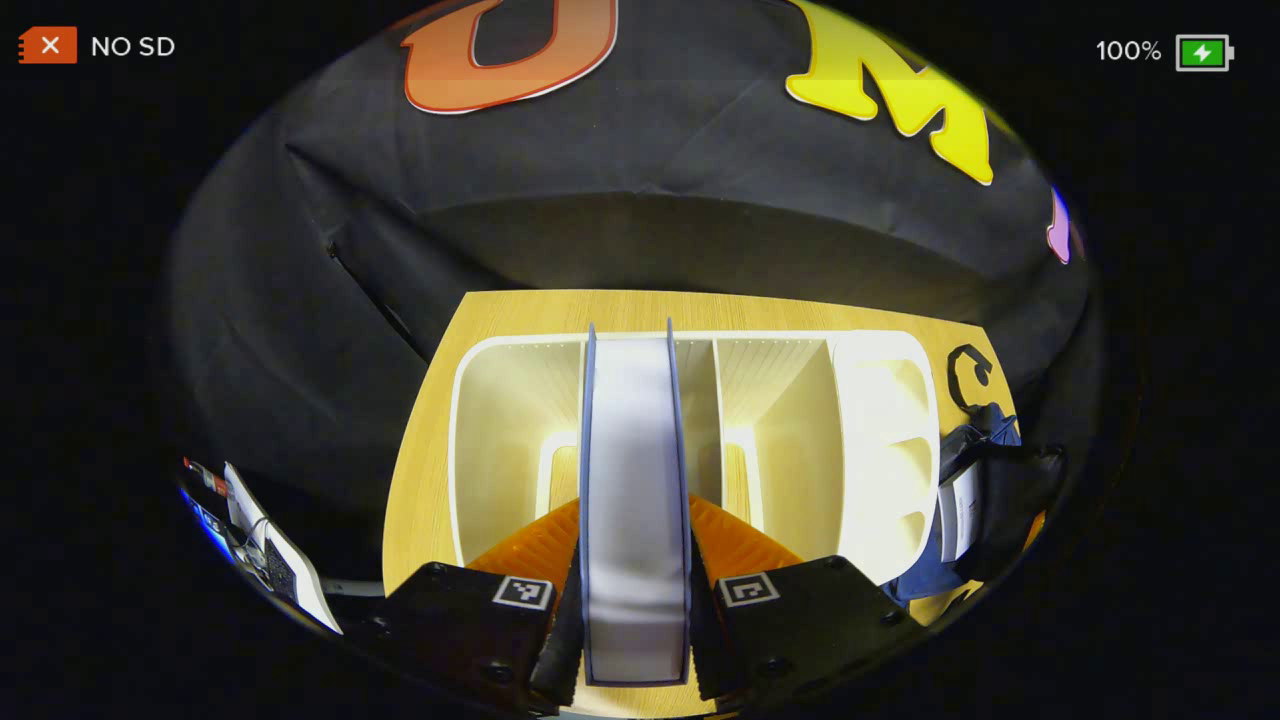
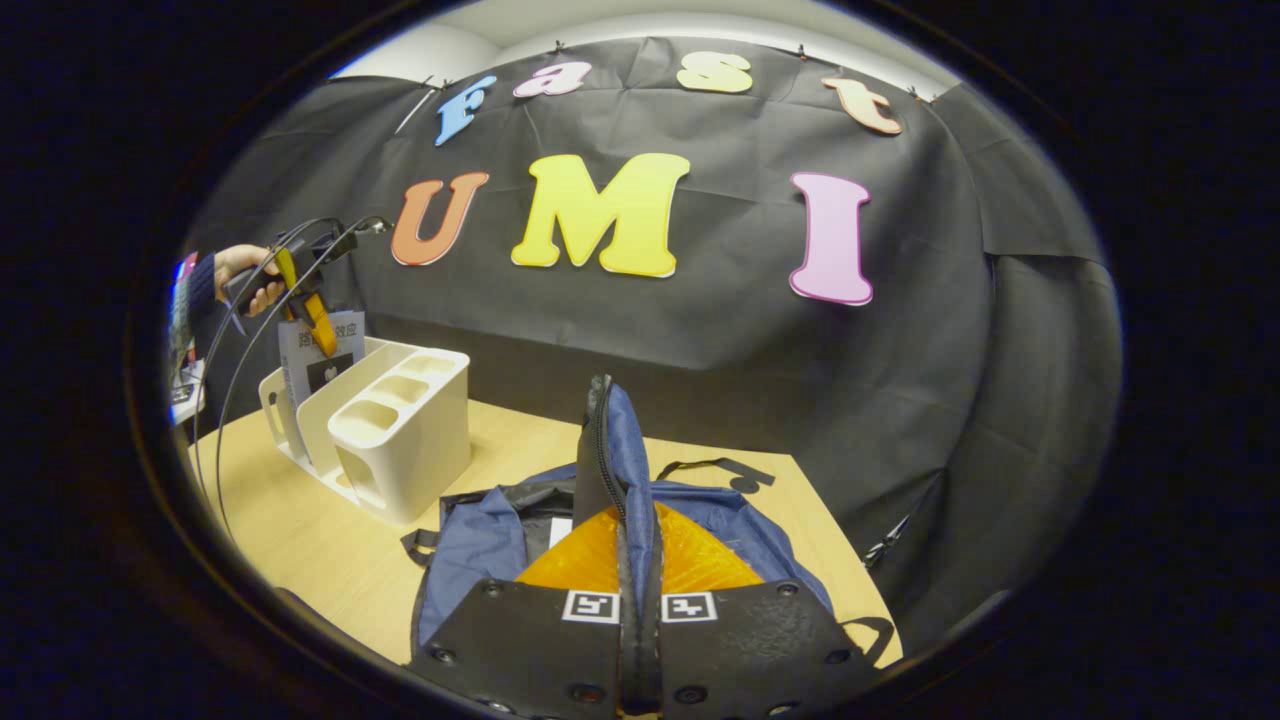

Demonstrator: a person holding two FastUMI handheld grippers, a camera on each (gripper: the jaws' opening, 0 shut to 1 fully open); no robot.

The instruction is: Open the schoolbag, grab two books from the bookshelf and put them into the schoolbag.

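In the left gripper view, a book (image 1: 635, 500) with blue-edged covers and a pale page block is clamped between the orange fingers (image 1: 540, 545) of the left gripper (image 1: 635, 610); both fingers are pressed against its covers, so the jaws are closed down to the book's thickness. The book is seen edge-on above the white bookshelf (image 1: 880, 440), over a middle compartment. Whether its far end is inside the slot or clear of it cannot be told, since the book itself blocks that part. No title or cover design can be made out. At the right edge, part of the schoolbag (image 1: 990, 470) is seen, cut off and distorted by the lens. The rack stands on a wooden table (image 1: 420, 470).

In the right gripper view, the right gripper (image 2: 640, 590) is closed on an upright fold of the schoolbag's (image 2: 480, 530) blue fabric with its zipper edge, which is pinched between both fingers (image 2: 580, 555). The bag lies on the table (image 2: 300, 530), just beside the bookshelf (image 2: 400, 430). The bag's interior is hidden behind the gripper and the raised flap. Far off at the left, a hand (image 2: 245, 270) is seen holding the left gripper (image 2: 315, 325) over the rack, with the book (image 2: 310, 360) below it; details there are small.
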